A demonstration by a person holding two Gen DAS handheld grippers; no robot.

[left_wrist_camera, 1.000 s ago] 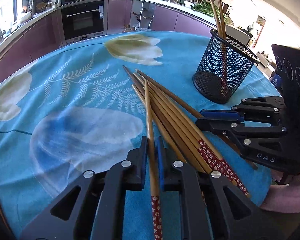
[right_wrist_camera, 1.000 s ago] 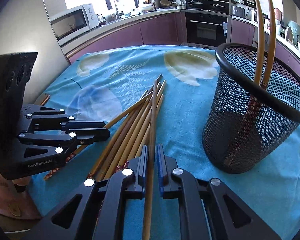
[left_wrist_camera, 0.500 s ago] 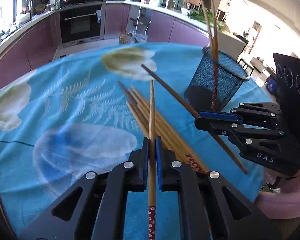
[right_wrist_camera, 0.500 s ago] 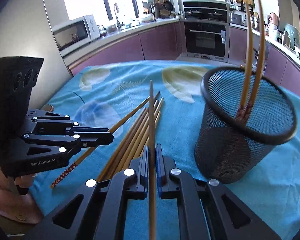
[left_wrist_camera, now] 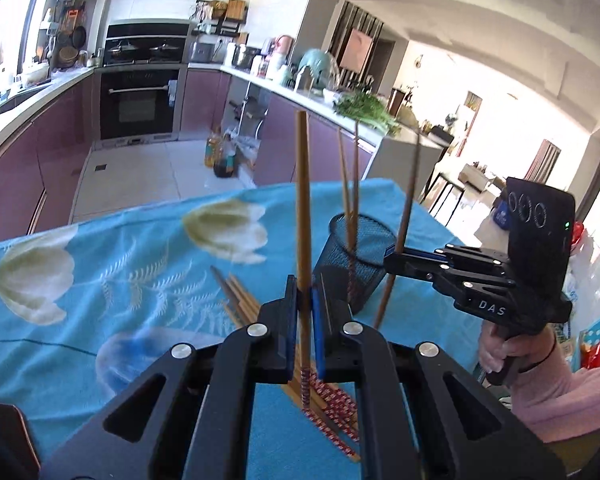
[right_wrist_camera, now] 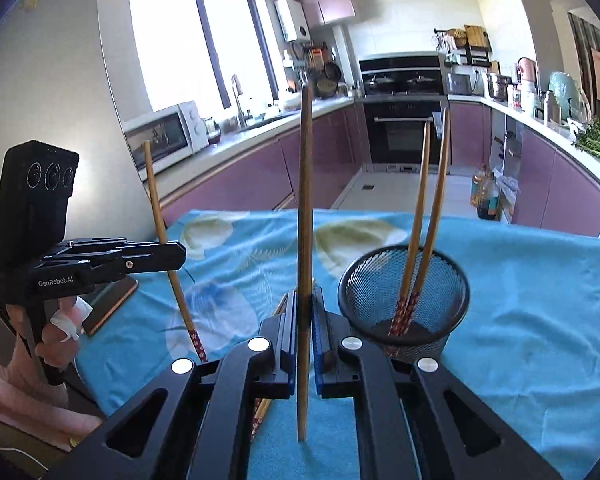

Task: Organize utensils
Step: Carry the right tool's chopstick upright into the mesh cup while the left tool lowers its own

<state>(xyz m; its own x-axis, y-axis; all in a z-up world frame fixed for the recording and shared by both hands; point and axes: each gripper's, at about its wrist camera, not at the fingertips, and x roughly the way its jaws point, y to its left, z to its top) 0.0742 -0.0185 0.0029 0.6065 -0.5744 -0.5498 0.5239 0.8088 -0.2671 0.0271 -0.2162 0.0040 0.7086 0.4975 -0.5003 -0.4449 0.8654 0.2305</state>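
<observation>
Mid-transfer: left gripper [left_wrist_camera: 305,300] and right gripper [right_wrist_camera: 305,312] each have jaws clamped on one chopstick [left_wrist_camera: 302,216], held upright above the surface [right_wrist_camera: 540,280]. Next I'd drop both into the cup [right_wrist_camera: 404,300], tips down, beside the pair already there.

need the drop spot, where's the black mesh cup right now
The black mesh cup stands upright on the blue tablecloth, just right of the right tongs in the right wrist view, with two chopsticks standing in it.
</observation>
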